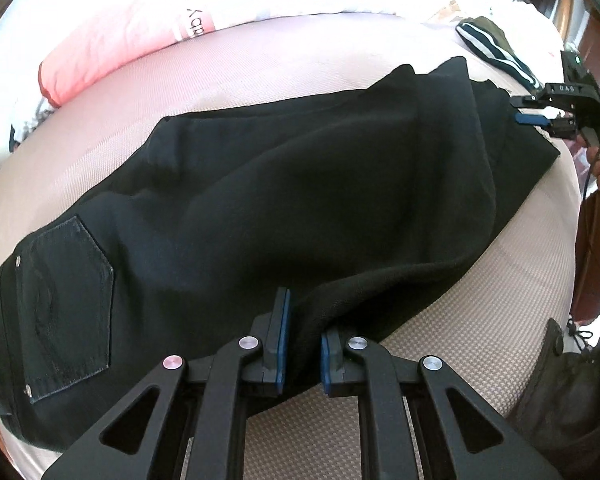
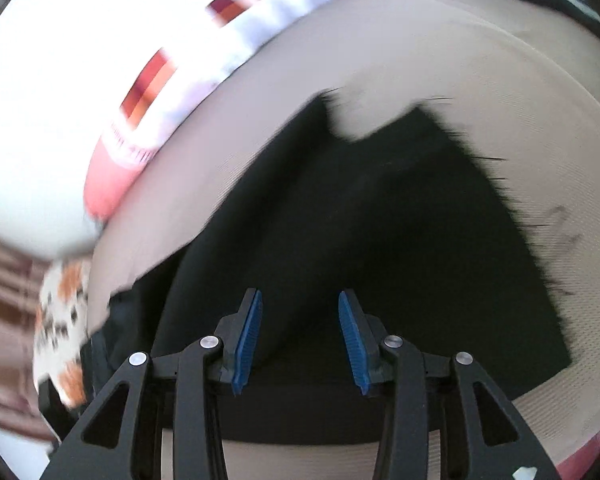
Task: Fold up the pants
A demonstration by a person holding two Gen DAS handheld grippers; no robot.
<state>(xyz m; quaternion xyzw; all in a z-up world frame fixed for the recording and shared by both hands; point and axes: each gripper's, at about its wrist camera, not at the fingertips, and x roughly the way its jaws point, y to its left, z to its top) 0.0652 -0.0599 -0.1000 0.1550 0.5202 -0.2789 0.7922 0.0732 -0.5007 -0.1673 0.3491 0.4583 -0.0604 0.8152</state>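
My left gripper (image 1: 303, 344) has its jaws pinched tight on a ridge of cloth at the near edge of the black denim pants (image 1: 260, 184), which lie lengthwise across the beige woven-textured bed (image 1: 480, 320). Their stitched back pocket (image 1: 66, 312) marks the waist end; the frayed leg hems (image 2: 496, 184) mark the other. The legs already seem to lie one over the other, so I judge the step in hand is the fold across the length, hems toward waist or the reverse.

My right gripper (image 2: 300, 336) hangs over the pants at the hem end, its jaws partly apart with nothing between the blue pads, only black cloth below them. The right wrist view is smeared with motion, so I cannot tell how close the tips are to the fabric.

The next move, as I read it, calls for the right jaws to come down on the hem edge and take both layers, matching my left hold, before any lift; a grip on one layer alone would pull the legs apart.

Beyond the far side of the pants lies a pink and white pillow with red and orange squares (image 1: 180, 12). Past the hem end sits a dark garment with white stripes (image 1: 496, 48), near but apart from the pants. Neither blocks the fold, I think, if it stays over the pants' own length.
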